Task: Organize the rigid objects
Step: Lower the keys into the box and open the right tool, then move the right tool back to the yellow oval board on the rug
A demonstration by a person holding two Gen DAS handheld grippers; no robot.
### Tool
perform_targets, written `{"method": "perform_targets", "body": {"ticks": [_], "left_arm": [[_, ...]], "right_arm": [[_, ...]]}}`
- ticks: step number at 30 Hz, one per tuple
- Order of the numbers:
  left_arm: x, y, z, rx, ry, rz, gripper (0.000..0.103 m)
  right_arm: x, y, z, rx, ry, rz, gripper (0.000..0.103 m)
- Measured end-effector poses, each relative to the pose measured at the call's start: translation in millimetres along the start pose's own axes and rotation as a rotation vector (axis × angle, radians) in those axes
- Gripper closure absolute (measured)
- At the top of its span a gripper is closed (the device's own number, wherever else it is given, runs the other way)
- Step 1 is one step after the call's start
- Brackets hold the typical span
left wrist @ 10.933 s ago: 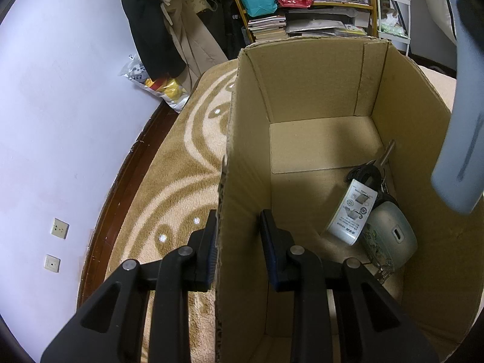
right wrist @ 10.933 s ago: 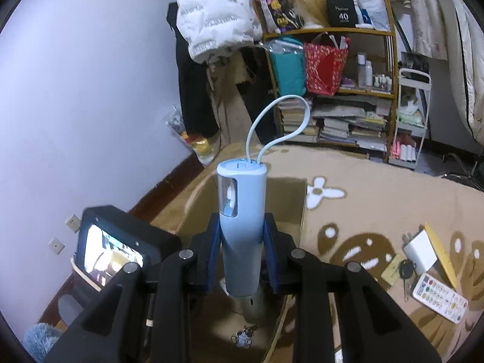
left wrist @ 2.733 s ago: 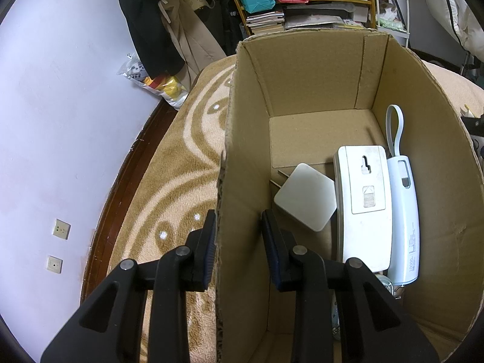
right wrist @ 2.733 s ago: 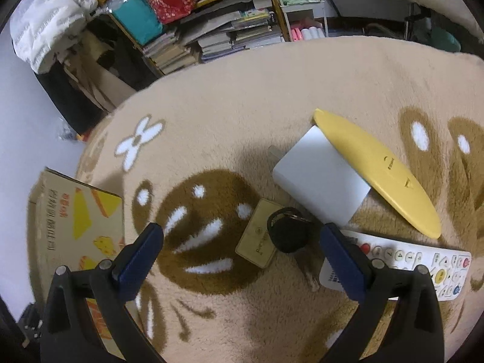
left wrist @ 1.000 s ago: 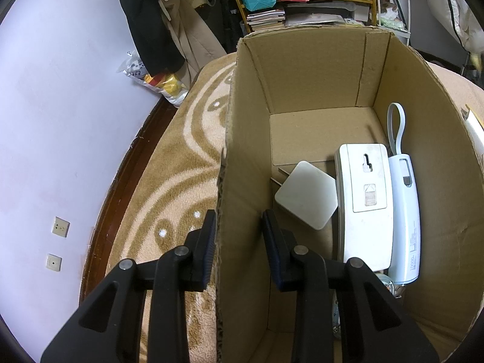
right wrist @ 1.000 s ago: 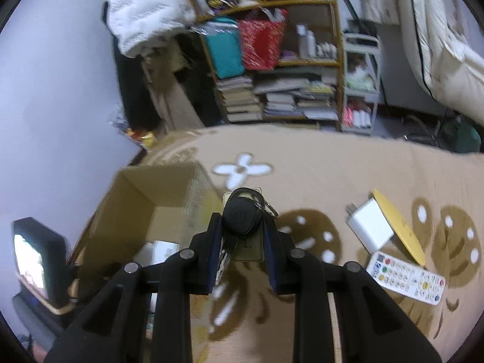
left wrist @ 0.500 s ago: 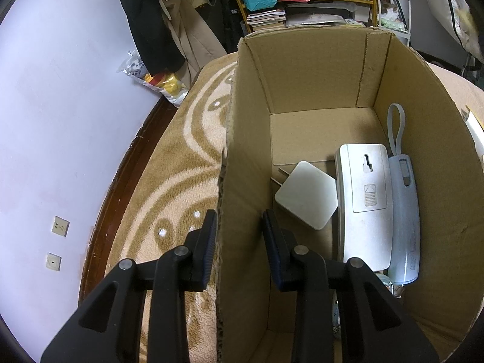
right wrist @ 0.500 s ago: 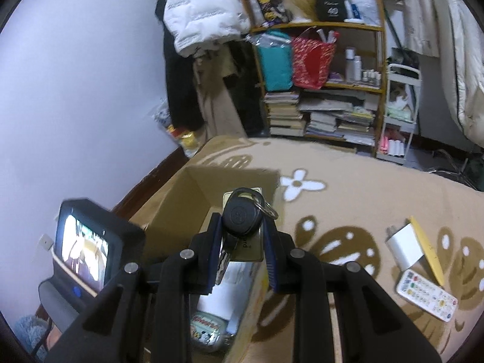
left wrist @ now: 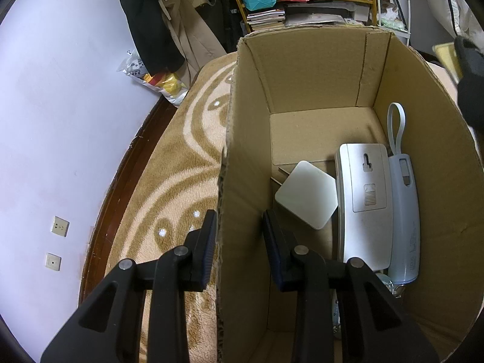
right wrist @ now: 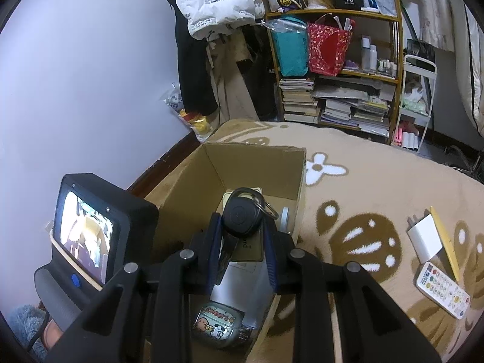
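Right gripper [right wrist: 242,230] pinches a black key fob [right wrist: 241,216] with a gold card [right wrist: 246,246] above the cardboard box [right wrist: 257,163]. Left gripper [left wrist: 239,236] clamps the box's [left wrist: 317,69] near-left wall. Inside we note a white square adapter [left wrist: 307,194], a grey flat device [left wrist: 364,196], a pale blue device with a loop [left wrist: 403,214] and a case marked "Cheers" [right wrist: 217,323]. Outside on the carpet [right wrist: 378,187] lie a white charger [right wrist: 425,240], a yellow piece [right wrist: 444,242] and a remote [right wrist: 443,289].
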State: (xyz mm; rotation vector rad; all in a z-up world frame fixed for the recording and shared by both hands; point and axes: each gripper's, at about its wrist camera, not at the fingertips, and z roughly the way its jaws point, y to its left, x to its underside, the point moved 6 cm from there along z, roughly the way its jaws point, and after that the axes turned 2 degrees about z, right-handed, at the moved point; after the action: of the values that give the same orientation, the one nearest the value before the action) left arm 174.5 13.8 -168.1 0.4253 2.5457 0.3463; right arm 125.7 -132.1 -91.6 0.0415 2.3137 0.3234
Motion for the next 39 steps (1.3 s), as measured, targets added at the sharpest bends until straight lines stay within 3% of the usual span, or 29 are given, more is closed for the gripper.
{"method": "perform_targets", "body": {"ticks": [11,14,22,23,27,33,39], "left_arm": [[-0.3,0.4,0.4,0.001,0.001,0.000,0.073],[-0.5,0.8,0.6,-0.001,0.001,0.002,0.073],[-0.6,2.0,0.5,-0.002,0.001,0.005,0.073],[-0.6,1.9,0.5,-0.002,0.001,0.005,0.073],[-0.6,2.2,0.2,-0.003,0.001,0.005,0.072],[-1.1,2.3,0.4,-0.004,0.001,0.007,0.072],[-1.4,1.7,0.4,-0.006,0.002,0.009,0.072]], "right_arm": [[-1.3,-4.8,5.2,0.017,0.018,0.004,0.073],[-5.4,-10.0,3.6,0.025,0.007,0.019,0.061],[-18.1,-41.0,-9.7,0.056,-0.042,0.102,0.004],[-19.6,-49.4,-11.9,0.055,-0.047,0.129,0.001],[-21.1,-81.2,-17.8,0.093,-0.055,0.214,0.000],[-20.7,-138.8,-25.5,0.226,-0.048,0.263,0.000],[-4.9,-203.9,-28.2,0.308,-0.030,0.382,0.000]]}}
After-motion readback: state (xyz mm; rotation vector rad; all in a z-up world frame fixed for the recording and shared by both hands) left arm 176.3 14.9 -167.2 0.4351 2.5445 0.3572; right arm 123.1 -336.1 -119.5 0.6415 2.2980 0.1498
